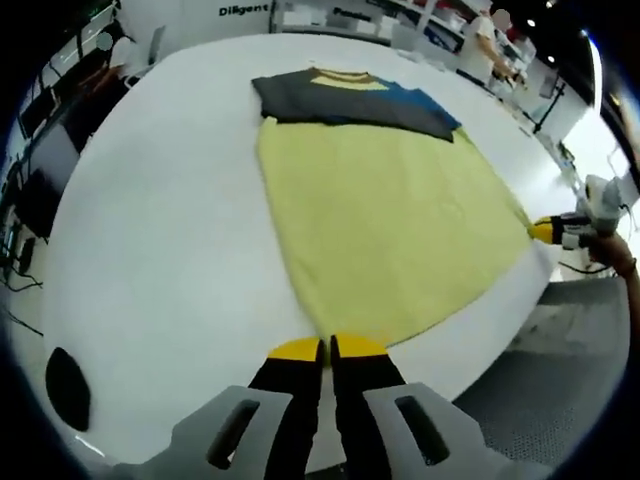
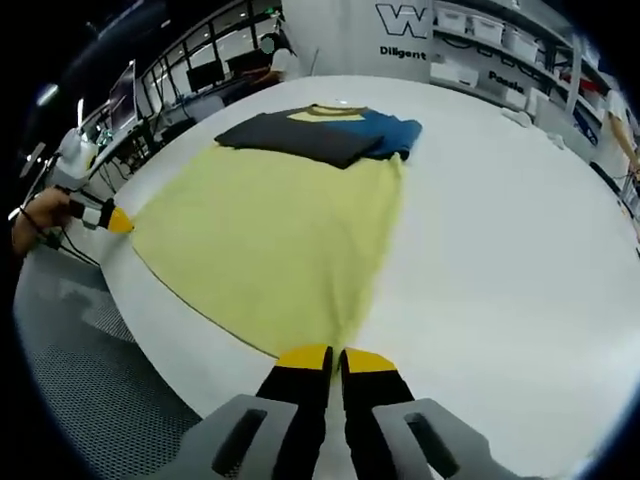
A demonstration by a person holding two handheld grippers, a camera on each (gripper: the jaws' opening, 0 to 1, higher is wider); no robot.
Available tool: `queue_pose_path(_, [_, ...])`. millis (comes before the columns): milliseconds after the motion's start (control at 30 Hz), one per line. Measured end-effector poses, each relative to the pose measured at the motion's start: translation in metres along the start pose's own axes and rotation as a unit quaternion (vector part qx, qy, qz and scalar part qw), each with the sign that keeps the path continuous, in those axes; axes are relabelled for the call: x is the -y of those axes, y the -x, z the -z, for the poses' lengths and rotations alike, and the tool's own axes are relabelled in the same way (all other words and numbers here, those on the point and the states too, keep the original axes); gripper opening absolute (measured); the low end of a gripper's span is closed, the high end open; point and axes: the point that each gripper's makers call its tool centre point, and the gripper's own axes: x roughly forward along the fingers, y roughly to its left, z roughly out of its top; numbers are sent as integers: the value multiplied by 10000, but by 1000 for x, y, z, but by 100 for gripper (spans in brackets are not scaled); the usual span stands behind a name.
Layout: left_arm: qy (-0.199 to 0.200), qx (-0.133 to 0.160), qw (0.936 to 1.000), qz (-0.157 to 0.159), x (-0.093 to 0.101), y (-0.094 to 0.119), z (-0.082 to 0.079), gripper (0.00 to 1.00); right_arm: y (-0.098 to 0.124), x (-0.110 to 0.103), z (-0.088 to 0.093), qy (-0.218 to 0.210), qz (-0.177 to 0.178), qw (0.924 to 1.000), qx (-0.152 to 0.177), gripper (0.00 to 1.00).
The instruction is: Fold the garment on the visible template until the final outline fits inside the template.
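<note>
- In the left gripper view I am seeing my left claw (image 1: 327, 347) reaching forward low over the white table (image 1: 160, 250), its yellow-tipped jaws pressed together and pinching the near corner of the yellow garment (image 1: 390, 230).
- In the right gripper view my right claw (image 2: 335, 355) is lying in the same forward, low pose, jaws closed together on the opposite hem corner of the garment (image 2: 280, 240).
- Each claw is coming into the other's view: the right claw (image 1: 560, 231) is sitting far off to the right of the left claw at the table's edge, with a hand (image 1: 622, 258) behind it, and the left claw (image 2: 108, 218) is sitting far off to the left of the right one, gripped by a hand (image 2: 35, 222).
- Ahead of both claws the yellow cloth is lying flat and stretched out between them, widening away from each pinched corner.
- Farther ahead, at the cloth's far end, the dark grey and blue upper part (image 1: 350, 102) is lying folded across the garment, with a striped collar (image 1: 340, 76) just beyond it.
- Beyond the table, shelves (image 2: 500, 45) and a person (image 1: 490, 40) are standing in the background.
</note>
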Motion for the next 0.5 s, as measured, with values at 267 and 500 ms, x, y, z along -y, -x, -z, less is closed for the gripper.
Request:
queue_pose_path(267, [-816, -219, 9964, 12, 7, 3, 7, 2, 5, 0, 5, 57, -77, 9998, -156, 0])
queue_pose_path(500, [-915, -352, 9951, 83, 8, 7, 14, 2, 11, -5, 16, 16, -214, 9991, -372, 0])
